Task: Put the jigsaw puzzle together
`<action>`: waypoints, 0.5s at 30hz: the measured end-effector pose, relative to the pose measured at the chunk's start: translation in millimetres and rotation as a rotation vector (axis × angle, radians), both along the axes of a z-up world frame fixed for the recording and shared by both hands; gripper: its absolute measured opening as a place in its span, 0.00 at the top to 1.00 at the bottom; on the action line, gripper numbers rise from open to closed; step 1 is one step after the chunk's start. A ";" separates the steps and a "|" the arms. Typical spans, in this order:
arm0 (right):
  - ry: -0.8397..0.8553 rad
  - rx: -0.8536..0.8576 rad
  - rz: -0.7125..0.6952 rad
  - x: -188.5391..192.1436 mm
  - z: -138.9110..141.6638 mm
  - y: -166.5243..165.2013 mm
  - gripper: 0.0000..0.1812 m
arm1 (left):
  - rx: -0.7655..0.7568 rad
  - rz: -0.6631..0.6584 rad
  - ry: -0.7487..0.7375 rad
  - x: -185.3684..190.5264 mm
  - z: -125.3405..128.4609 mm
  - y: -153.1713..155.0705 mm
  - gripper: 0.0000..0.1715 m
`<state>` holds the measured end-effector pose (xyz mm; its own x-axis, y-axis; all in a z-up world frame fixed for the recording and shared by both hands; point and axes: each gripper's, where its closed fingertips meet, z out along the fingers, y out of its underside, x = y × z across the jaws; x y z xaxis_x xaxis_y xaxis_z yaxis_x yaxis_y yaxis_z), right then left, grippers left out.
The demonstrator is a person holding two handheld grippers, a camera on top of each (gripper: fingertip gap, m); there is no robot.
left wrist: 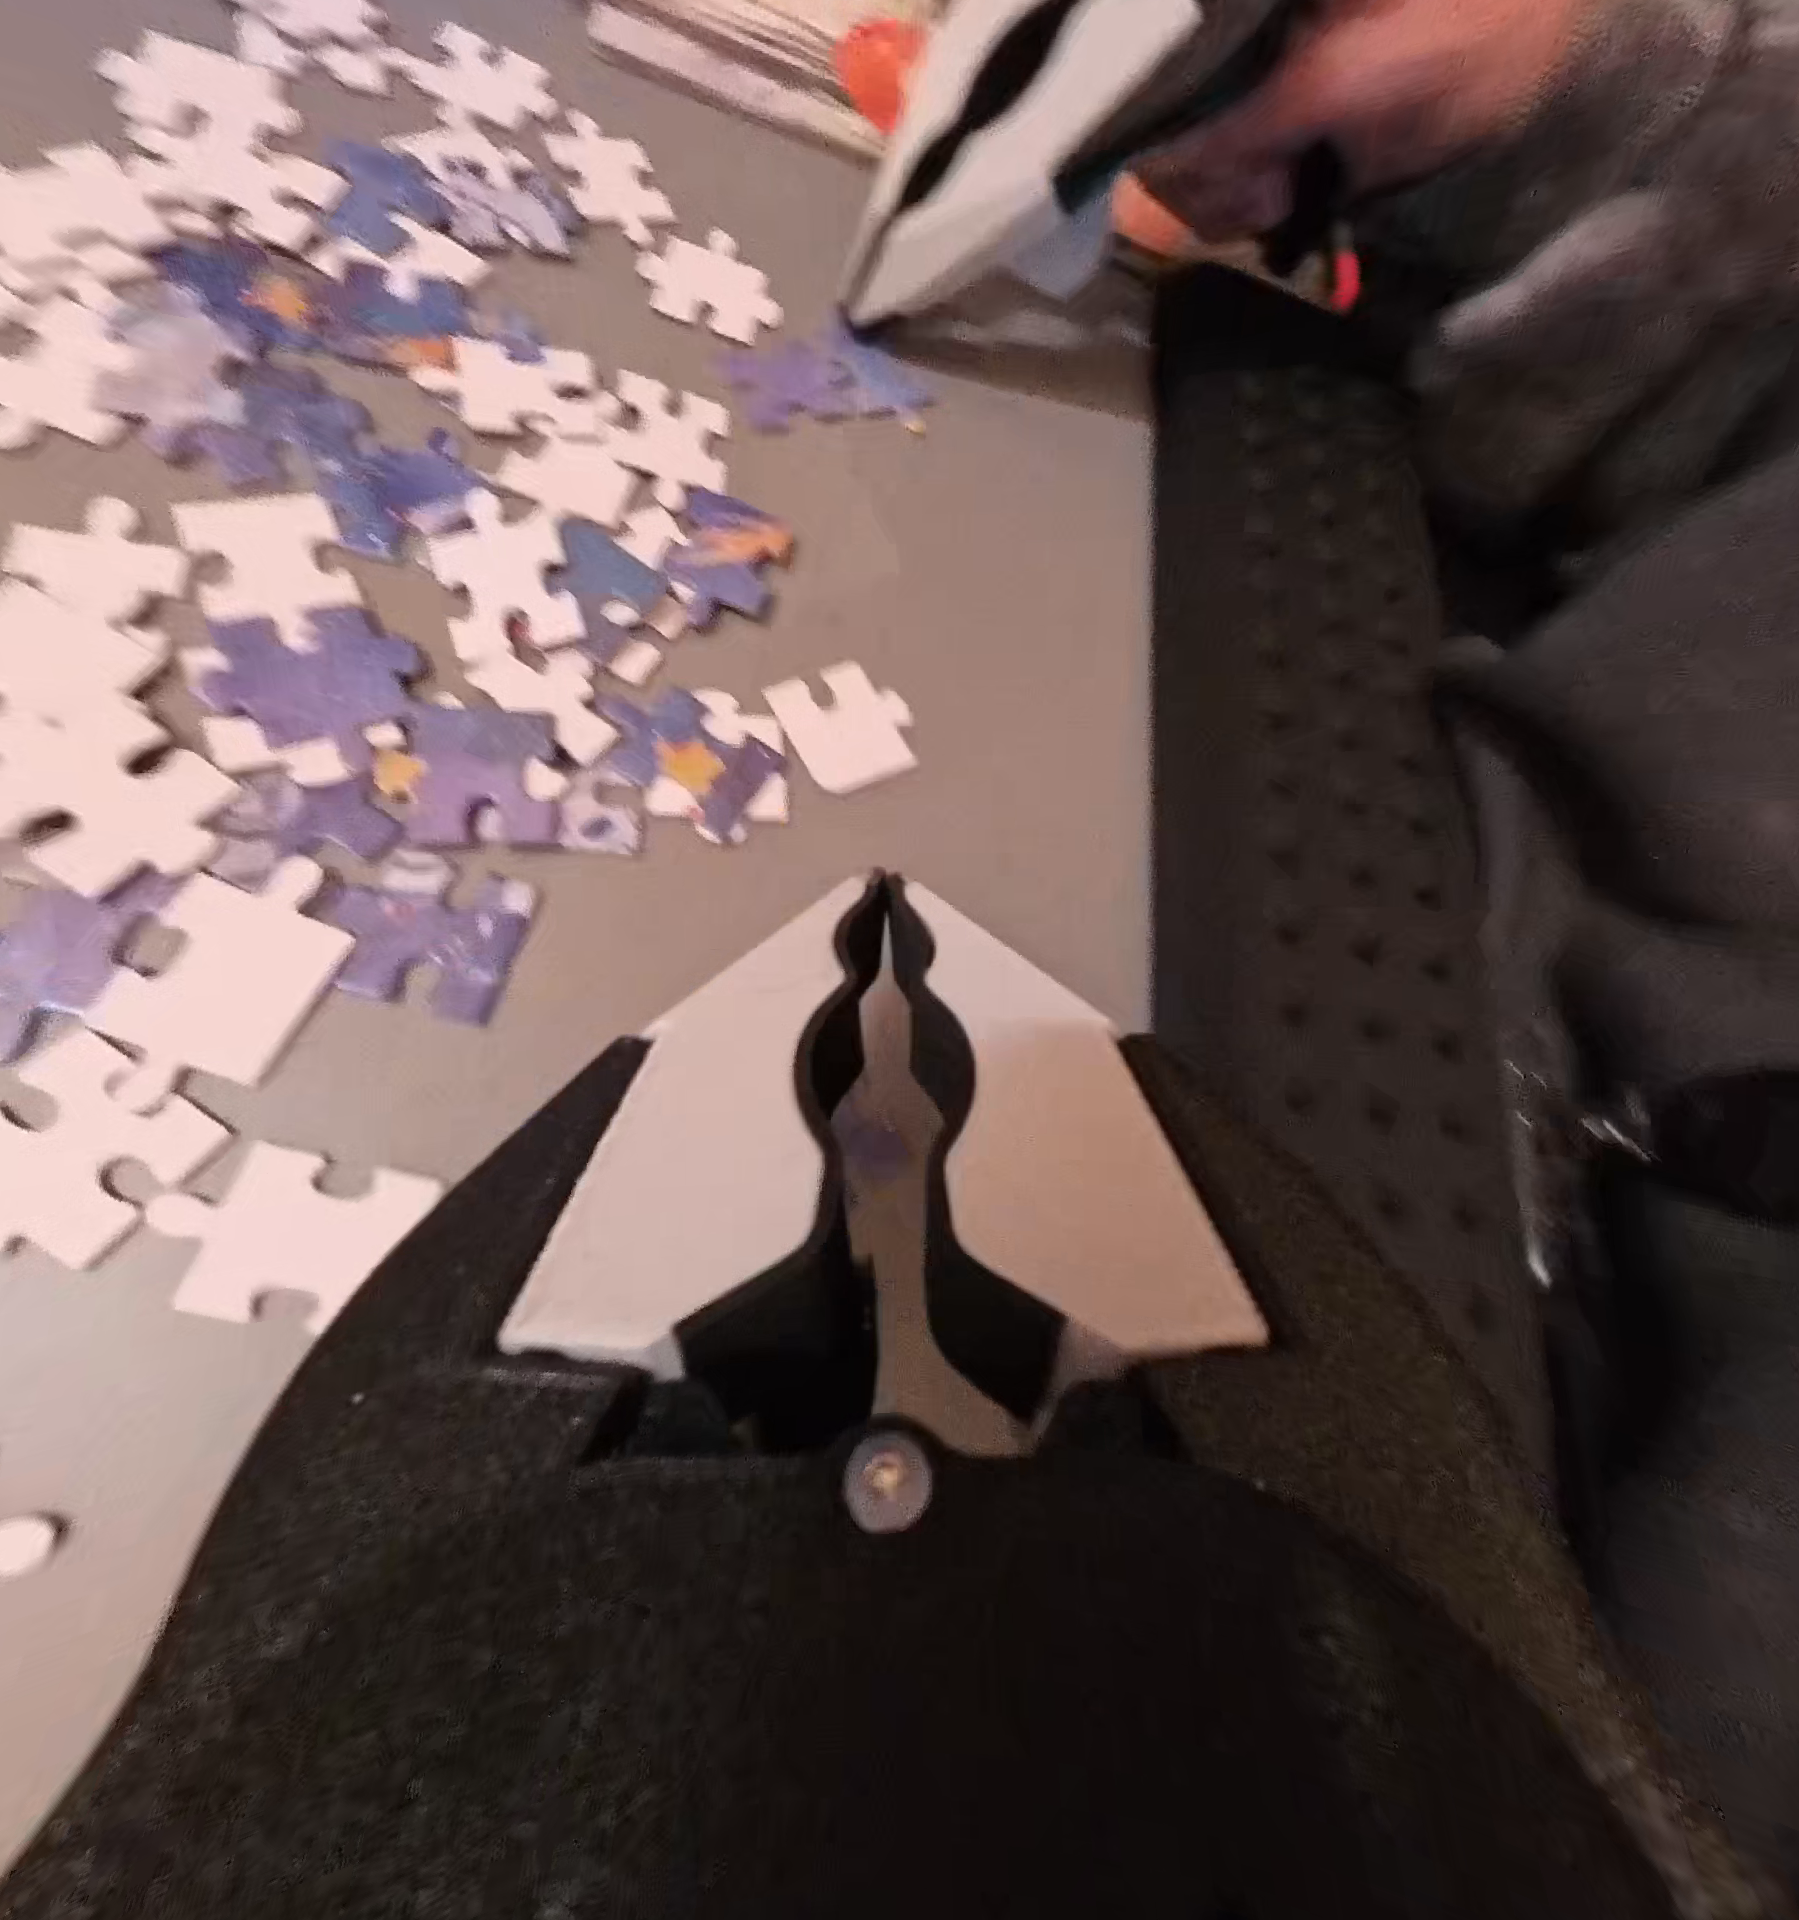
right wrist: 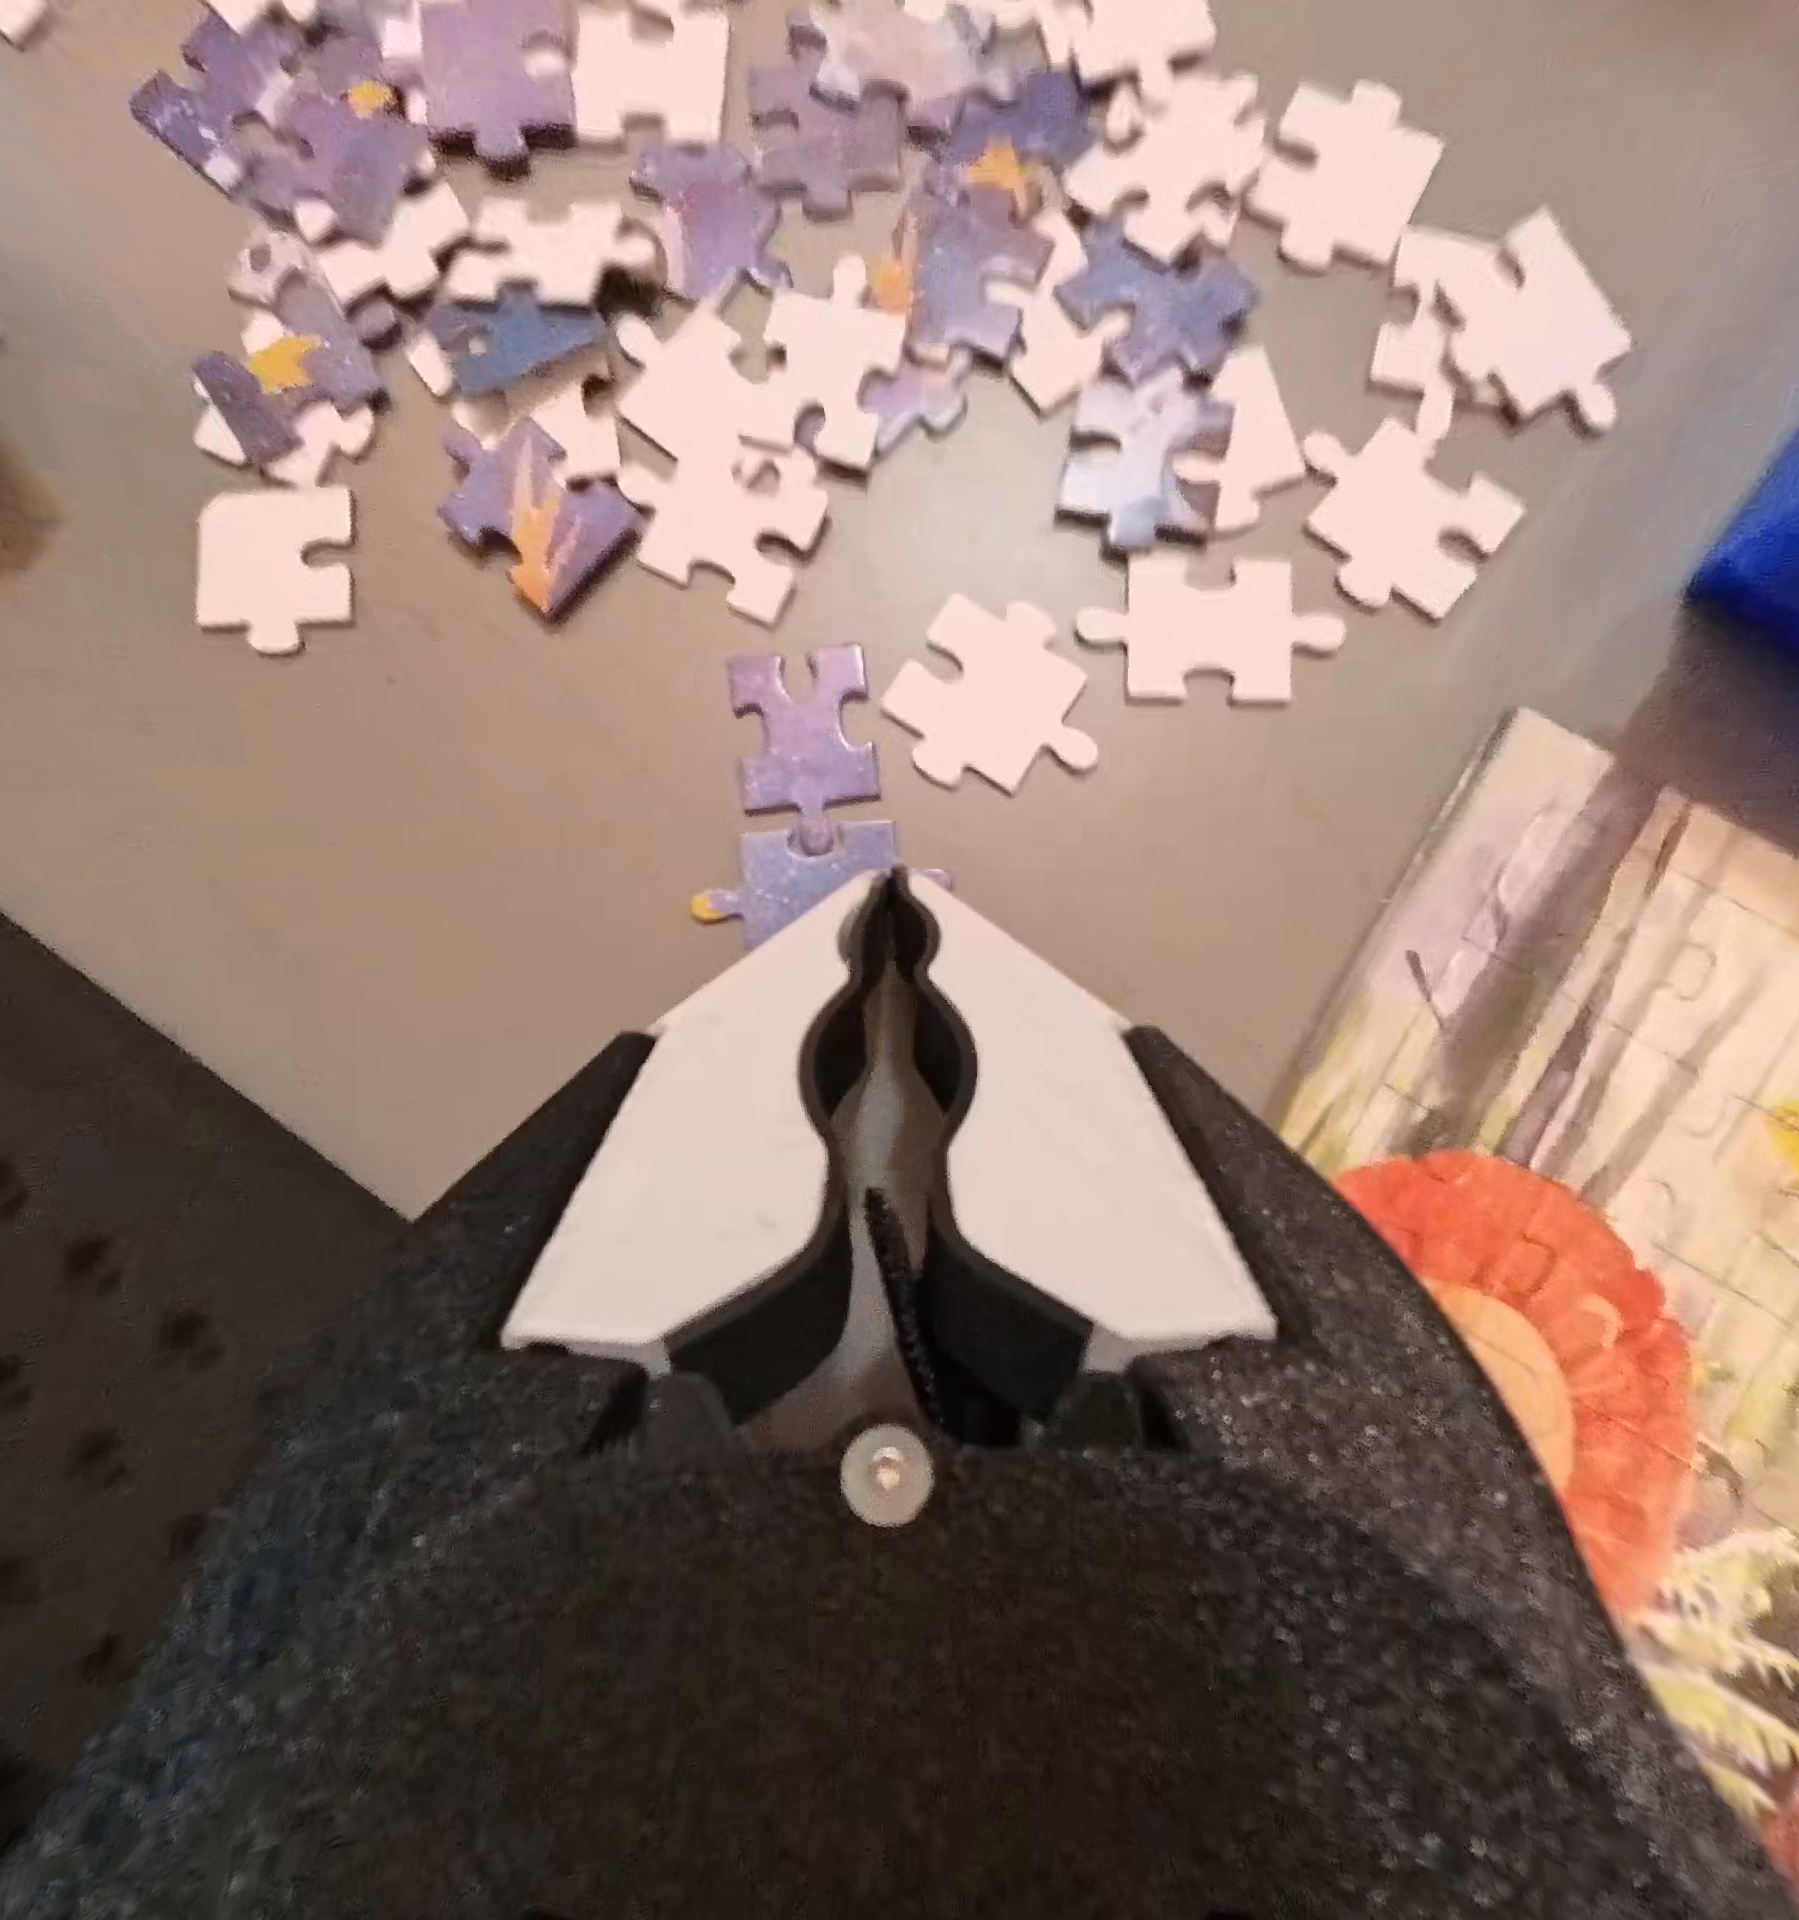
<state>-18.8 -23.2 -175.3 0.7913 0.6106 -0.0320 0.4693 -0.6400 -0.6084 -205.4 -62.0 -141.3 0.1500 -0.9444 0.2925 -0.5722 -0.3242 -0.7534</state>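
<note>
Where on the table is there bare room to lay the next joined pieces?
Bare grey table lies left of the two joined purple pieces, between the pile's near edge and the black perforated mat. The loose pieces crowd the far side; the picture board takes the right.

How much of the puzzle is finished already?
Only a tiny bit. Two purple jigsaw pieces are hooked together on the grey table. The right tool, closed, has its tip on the nearer of the two. The left tool is closed, with nothing seen in it. The big scattered pile of loose pieces, many lying white side up, still needs joining.
</note>
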 end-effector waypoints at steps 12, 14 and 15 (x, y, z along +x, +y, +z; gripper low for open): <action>0.040 0.088 0.265 -110.2 20.7 22.1 1.00 | 0.042 0.027 0.159 -35.7 -33.4 6.9 1.00; 0.142 0.034 0.403 -128.5 26.4 -8.6 1.00 | 0.052 0.055 0.137 -19.8 -33.1 14.3 1.00; 0.190 -0.011 0.464 -138.8 25.4 -24.2 1.00 | 0.067 0.045 0.136 -13.7 -33.0 14.5 1.00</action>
